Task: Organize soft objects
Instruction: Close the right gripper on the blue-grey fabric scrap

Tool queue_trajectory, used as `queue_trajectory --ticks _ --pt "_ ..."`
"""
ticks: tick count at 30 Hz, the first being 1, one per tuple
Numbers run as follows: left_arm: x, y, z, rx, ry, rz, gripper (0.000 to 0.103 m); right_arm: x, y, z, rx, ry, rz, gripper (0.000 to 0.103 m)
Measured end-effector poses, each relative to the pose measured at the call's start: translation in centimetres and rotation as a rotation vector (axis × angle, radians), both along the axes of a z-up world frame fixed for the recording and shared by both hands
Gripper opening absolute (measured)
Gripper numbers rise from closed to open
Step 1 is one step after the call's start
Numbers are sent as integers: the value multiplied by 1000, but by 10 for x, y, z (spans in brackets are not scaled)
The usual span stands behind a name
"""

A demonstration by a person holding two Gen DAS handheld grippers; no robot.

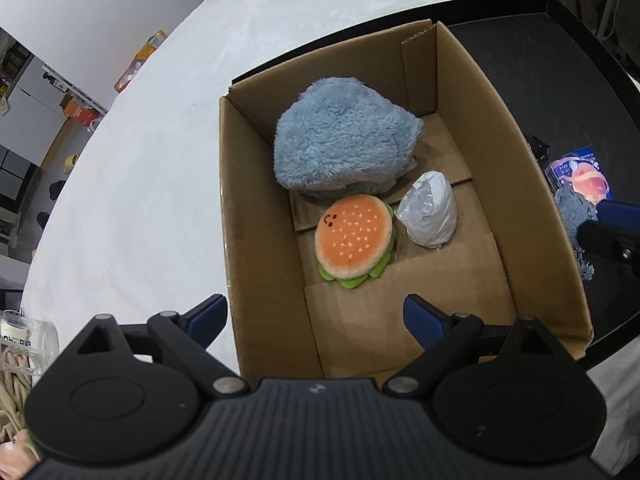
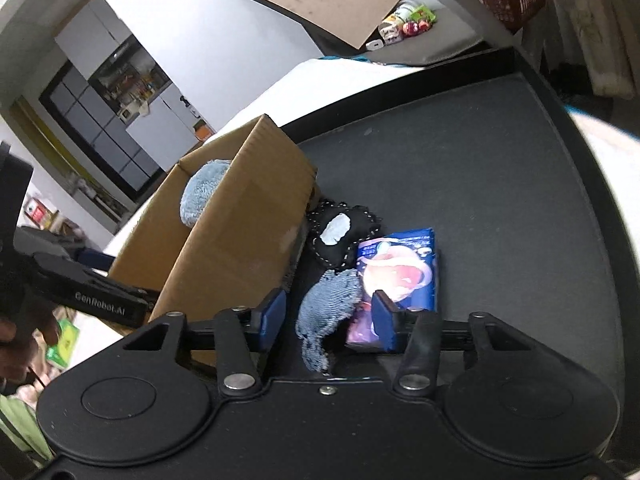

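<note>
An open cardboard box (image 1: 500, 184) holds a fluffy blue plush (image 1: 340, 140), a burger plush (image 1: 354, 238) and a white plastic-wrapped bundle (image 1: 430, 210). My left gripper (image 1: 316, 320) is open and empty above the box's near end. In the right wrist view the box (image 2: 240, 240) stands on a black tray (image 2: 500, 200). Beside it lie a denim fabric piece (image 2: 326, 312), a black stitched pouch with a white patch (image 2: 340, 236) and a blue and pink tissue pack (image 2: 400, 272). My right gripper (image 2: 326, 320) is open with its fingers either side of the denim piece.
The box sits partly on a white table (image 1: 140, 160) and partly on the black tray (image 1: 560, 60). The left gripper's body (image 2: 100, 300) shows at the left of the right wrist view. A clear container (image 1: 24, 340) stands at the table's near left edge.
</note>
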State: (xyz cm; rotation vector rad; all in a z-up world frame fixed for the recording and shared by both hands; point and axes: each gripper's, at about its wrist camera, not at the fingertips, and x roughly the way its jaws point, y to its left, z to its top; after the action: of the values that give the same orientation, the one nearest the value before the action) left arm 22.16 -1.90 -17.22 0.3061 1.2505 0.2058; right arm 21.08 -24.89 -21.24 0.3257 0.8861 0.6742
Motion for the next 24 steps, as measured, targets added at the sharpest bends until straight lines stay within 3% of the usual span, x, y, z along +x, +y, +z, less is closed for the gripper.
queue_trajectory --ticks 4,5,11,24 --pt "-1 0 0 3 3 9 94 6 4 -7 19 43 6 12" --pt "-1 0 0 5 5 11 94 7 5 -9 14 60 4 10" --pt "0 -1 -1 14 6 7 94 2 0 -2 15 38 5 1" --pt "-5 4 8 -19 -23 9 94 -7 0 25 -3 3 -10 1"
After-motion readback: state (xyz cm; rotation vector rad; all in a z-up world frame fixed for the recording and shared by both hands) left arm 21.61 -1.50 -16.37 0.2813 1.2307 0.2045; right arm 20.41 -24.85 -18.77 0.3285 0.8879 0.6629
